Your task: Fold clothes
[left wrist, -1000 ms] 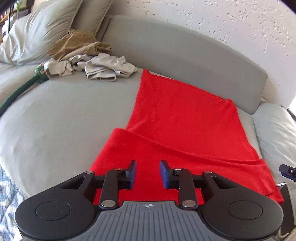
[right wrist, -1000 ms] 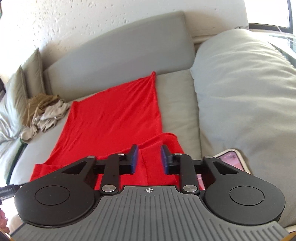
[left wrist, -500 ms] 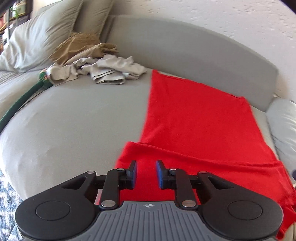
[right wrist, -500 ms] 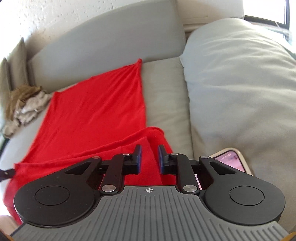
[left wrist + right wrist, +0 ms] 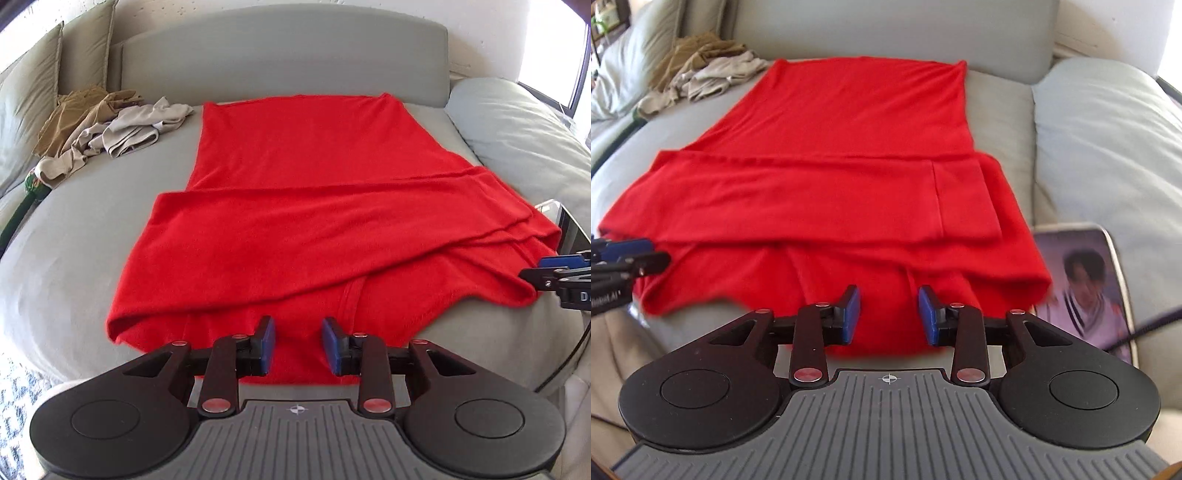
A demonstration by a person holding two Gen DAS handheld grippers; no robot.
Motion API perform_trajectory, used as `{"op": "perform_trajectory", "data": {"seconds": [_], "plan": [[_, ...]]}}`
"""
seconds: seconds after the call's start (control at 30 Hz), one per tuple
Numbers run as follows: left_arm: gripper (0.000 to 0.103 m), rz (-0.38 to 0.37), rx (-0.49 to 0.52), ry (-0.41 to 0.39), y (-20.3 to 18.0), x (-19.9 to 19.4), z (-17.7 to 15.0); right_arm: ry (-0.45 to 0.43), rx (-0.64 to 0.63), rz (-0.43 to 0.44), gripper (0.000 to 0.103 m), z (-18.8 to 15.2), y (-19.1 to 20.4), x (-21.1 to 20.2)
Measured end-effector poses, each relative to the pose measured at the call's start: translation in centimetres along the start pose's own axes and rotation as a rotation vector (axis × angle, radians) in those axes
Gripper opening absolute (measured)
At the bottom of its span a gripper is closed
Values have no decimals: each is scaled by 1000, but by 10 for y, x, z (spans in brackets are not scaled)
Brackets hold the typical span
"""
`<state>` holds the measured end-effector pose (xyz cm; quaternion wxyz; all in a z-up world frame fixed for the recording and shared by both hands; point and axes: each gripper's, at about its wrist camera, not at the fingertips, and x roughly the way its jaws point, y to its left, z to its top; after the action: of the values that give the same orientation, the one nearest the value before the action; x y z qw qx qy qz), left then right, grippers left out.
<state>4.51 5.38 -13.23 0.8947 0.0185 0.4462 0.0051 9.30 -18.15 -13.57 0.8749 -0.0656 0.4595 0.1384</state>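
Left wrist view: red garment [image 5: 314,206] lay spread on the grey sofa seat [image 5: 85,229], far hem at the backrest, near portion doubled over in a band towards the front edge. Left tongs [image 5: 297,345] stood parted over the near red edge, nothing between the pads. Right tongs [image 5: 554,273] sat at the garment's right near corner; its gap could not be told there. Crumpled beige clothes [image 5: 110,129] lay at the far left corner.

Right wrist view: right tongs [image 5: 888,314] parted, empty, above the near edge. A phone [image 5: 1086,288] lay just beside the cloth.

Judgement: grip both near corners level, full layer thickness, keeping clear of the phone.
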Motion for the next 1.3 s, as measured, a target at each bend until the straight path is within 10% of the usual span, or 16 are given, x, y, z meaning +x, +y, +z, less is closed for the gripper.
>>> {"op": "perform_trajectory", "data": {"seconds": [0.27, 0.37, 0.77, 0.97, 1.2, 1.3], "plan": [[31, -68, -40, -46, -2, -33, -12, -39, 106, 74, 41, -32, -8, -50], [32, -68, -68, -92, -14, -22, 2, -107, 107, 83, 12, -21, 3, -44], [31, -69, -39, -19, -33, -4, -12, -39, 129, 110, 16, -26, 22, -6], [38, -103, -72, 104, -24, -17, -24, 21, 115, 174, 49, -36, 34, -33], [42, -49, -161, -55, 3, -53, 9, -116, 114, 162, 60, -10, 23, -73], [59, -14, -172, -176, 15, -73, 36, -207, 117, 163, 68, 13, 15, -96]]}}
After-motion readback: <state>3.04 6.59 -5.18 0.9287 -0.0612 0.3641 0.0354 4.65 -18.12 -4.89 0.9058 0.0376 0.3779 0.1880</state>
